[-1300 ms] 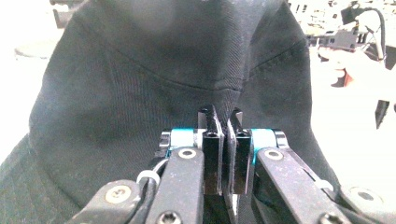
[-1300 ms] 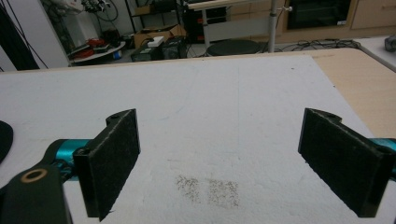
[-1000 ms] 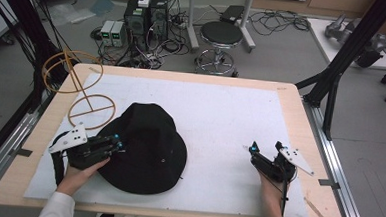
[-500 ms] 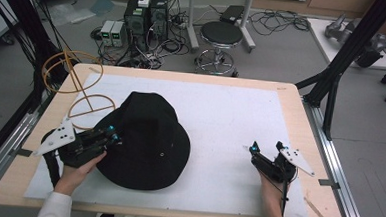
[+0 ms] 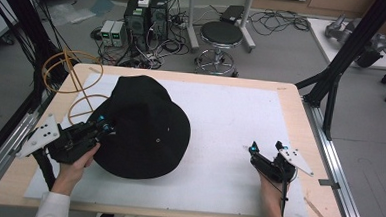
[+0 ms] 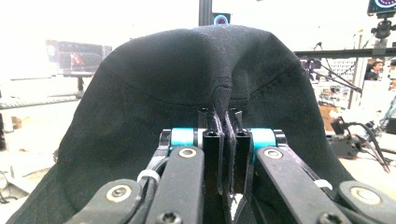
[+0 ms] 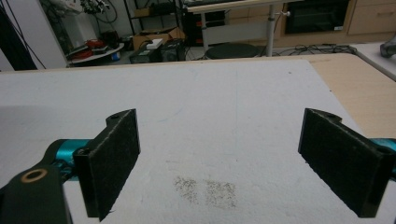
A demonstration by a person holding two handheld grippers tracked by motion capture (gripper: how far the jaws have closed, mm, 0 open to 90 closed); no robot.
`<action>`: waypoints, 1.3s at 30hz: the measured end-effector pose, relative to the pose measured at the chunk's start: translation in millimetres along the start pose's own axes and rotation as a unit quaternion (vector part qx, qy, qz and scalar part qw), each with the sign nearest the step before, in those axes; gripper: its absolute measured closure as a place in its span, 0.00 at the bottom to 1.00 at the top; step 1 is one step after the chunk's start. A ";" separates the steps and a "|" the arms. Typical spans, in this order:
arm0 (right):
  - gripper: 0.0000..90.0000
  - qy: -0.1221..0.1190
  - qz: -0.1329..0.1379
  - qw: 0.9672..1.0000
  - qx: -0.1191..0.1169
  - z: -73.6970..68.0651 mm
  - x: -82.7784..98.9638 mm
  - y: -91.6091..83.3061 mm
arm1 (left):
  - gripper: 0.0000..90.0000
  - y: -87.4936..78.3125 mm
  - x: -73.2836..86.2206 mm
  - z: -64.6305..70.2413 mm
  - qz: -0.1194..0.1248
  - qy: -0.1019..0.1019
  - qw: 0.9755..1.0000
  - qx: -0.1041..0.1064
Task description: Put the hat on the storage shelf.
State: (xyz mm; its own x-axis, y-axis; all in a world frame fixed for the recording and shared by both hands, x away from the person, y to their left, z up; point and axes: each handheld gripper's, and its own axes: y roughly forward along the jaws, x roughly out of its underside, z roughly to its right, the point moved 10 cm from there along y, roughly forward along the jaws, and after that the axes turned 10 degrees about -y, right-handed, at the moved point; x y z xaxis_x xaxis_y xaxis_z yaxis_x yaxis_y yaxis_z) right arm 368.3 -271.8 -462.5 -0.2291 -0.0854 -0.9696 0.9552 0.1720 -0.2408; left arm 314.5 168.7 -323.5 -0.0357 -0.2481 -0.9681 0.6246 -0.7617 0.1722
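Note:
A black bucket hat [image 5: 145,126] lies on the white mat, its left side raised off the surface. My left gripper [image 5: 105,127] is shut on the hat's brim at its left edge. In the left gripper view the two jaws pinch a fold of the black hat [image 6: 196,84] between them at the gripper [image 6: 224,122] tip, and the crown bulges up behind. My right gripper [image 5: 265,148] rests near the mat's front right, open. In the right gripper view its pads [image 7: 116,158] stand wide apart over bare mat with nothing between them, the gripper [image 7: 224,163] pointing across the table.
A wire hat stand of orange loops [image 5: 72,82] stands at the table's [image 5: 291,98] far left corner, just behind the hat. Black frame posts [image 5: 343,61] rise at the right. A stool [image 5: 220,37] and computer boxes [image 5: 146,16] sit on the floor beyond the far edge.
My left gripper has lifted the hat's brim up and toward the far left, so the hat now tilts and reaches nearer the wire stand. The right gripper has stayed put.

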 end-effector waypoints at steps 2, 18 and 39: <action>0.13 -0.004 0.001 1.000 -0.001 -0.2 -0.3 0.4 | 0.97 -0.5 -4.5 0.1 0.007 0.005 1.000 -0.004; 0.13 -0.014 0.004 1.000 -0.012 -8.1 -2.5 4.2 | 0.97 2.7 -51.7 -11.5 0.097 0.037 0.994 -0.047; 0.13 -0.015 0.007 1.000 -0.020 -11.0 -3.0 2.5 | 0.97 1.2 -121.3 -43.9 0.184 0.113 0.959 -0.185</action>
State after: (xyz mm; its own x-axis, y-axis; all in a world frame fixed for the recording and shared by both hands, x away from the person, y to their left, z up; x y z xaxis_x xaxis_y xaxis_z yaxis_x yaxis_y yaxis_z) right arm 369.4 -260.3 -460.7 -0.2096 -0.1128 -0.9713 0.9498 0.2124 -0.2297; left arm 353.9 224.1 -213.8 0.3840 -0.2903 -0.8765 0.7980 -0.3733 0.4732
